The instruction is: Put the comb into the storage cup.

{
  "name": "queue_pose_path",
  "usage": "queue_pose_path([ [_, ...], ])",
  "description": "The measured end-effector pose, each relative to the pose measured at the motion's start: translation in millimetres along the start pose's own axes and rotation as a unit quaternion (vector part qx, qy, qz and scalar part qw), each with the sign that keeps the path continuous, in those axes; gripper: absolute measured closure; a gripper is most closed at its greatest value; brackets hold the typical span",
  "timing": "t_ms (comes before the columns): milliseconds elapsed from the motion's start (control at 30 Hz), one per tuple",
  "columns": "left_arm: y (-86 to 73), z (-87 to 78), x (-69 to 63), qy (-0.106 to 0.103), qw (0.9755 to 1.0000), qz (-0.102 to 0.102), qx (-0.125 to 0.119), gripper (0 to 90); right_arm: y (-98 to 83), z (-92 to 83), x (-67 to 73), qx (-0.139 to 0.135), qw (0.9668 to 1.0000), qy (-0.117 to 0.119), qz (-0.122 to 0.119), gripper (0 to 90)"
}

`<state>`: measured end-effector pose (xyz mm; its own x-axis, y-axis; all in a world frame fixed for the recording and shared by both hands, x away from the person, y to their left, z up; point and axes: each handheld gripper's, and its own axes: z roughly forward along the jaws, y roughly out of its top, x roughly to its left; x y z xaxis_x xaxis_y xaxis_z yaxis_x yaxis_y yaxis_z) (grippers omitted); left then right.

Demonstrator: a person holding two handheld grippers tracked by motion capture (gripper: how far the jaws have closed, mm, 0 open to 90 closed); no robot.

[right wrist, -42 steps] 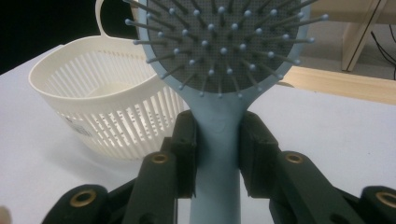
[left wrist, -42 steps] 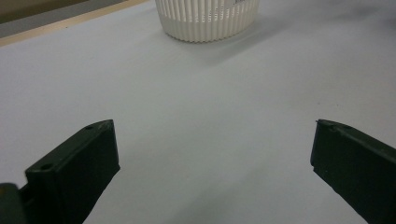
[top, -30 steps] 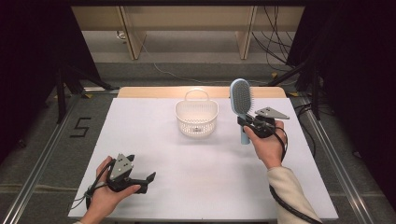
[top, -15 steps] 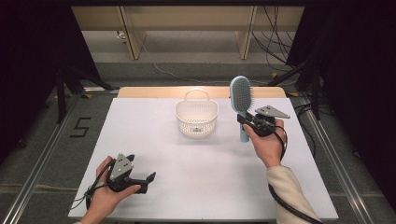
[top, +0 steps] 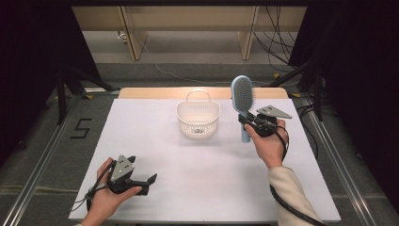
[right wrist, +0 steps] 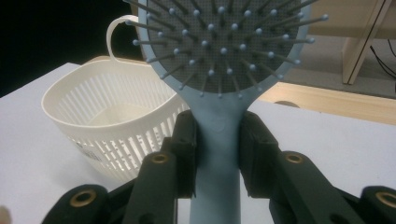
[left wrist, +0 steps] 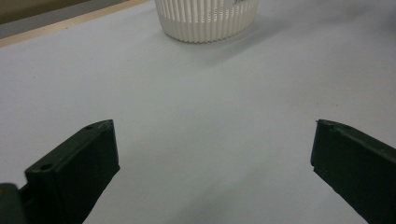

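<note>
Hairbrush held upright beside the basket, nothing moved since the earlier frames.

The pale blue hairbrush (top: 243, 101) stands upright at the right of the table, bristle head up and handle end down near the white table (top: 141, 136), exactly as a second ago; the right gripper (top: 249, 122) is clamped on its handle, both pads pressing the neck just below the bristles. The white slatted basket (top: 198, 120) sits just left of the brush, apart from it. At the near left, the left gripper (top: 149, 180) rests low over the table in the same place, jaws spread wide with nothing between them.
</note>
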<state>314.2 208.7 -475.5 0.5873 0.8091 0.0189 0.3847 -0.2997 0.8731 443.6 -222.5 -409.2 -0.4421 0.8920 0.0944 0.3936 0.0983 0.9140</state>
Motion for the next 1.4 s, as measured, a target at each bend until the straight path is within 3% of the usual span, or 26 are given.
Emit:
queue_pose_path([
  [1400, -0.1, 0.0, 0.0, 0.0, 1.0, -0.001, -0.001, 0.4, 6.9, 4.8, 8.4, -0.015, 0.9999, 0.001, -0.007, 70.4],
])
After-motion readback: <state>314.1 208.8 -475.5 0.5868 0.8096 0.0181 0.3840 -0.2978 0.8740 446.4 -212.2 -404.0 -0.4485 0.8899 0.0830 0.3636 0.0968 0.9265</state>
